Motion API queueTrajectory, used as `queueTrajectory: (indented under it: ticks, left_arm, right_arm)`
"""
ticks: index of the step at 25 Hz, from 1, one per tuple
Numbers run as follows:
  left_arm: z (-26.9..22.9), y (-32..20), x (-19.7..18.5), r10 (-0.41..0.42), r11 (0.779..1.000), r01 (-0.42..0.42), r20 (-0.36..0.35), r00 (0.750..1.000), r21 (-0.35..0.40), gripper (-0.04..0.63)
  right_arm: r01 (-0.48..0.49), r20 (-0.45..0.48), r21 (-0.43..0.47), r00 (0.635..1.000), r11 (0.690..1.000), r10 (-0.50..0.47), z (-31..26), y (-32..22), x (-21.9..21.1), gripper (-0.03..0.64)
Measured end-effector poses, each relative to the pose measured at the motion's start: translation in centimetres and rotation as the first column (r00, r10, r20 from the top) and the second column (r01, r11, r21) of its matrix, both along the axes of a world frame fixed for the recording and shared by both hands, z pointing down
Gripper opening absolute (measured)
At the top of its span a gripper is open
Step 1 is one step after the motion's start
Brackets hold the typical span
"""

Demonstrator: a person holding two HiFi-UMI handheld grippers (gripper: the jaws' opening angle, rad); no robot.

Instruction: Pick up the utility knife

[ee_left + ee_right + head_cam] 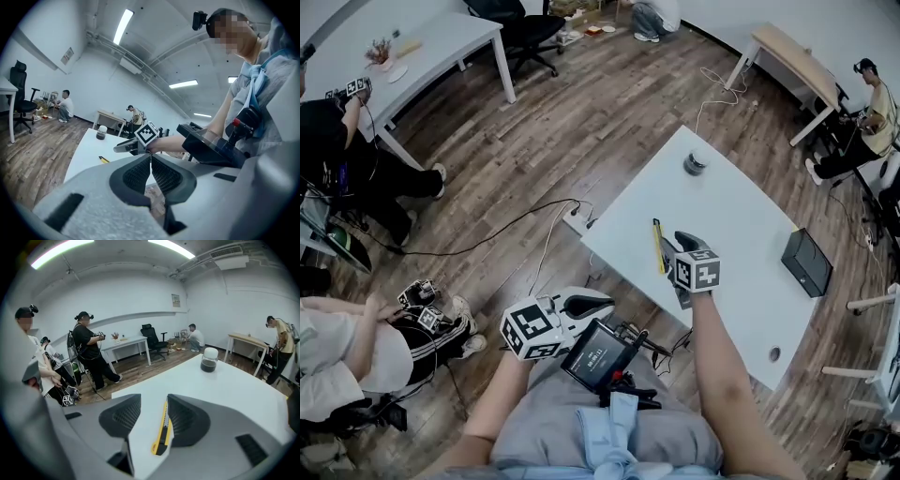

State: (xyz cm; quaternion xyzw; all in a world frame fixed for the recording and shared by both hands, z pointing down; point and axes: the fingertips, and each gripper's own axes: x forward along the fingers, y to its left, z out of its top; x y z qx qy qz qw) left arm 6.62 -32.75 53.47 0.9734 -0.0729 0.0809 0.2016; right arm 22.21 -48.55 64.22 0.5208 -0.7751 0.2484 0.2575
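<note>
The utility knife (657,246), yellow and black, lies flat on the white table (741,216) near its front left edge. My right gripper (673,248) is open and low over the table. In the right gripper view the knife (163,430) lies between the fingers, close beside the right-hand finger (187,420), and my right gripper (153,401) is not closed on it. My left gripper (605,303) hangs off the table's near corner, above the lap. It is shut (151,157) with nothing in it. The left gripper view catches the knife's tip (104,160) and the right gripper (129,146).
A small dark jar with a pale lid (695,163) stands at the table's far end, and a black box (807,262) sits at its right edge. A tablet-like device (598,354) rests on the lap. Several people and other desks stand around the room; cables cross the wood floor.
</note>
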Motion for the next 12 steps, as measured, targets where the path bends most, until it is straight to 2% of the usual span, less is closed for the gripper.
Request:
queueTrajectory:
  ticks: [12]
  left_arm:
    - [1.9,-1.2,-0.4,-0.031,0.998,0.032,0.013,0.999,-0.051,0.018]
  right_arm:
    - [-0.001,-0.028,-0.074,1.000,0.997,-0.001,3.9,-0.7,0.4,0.156]
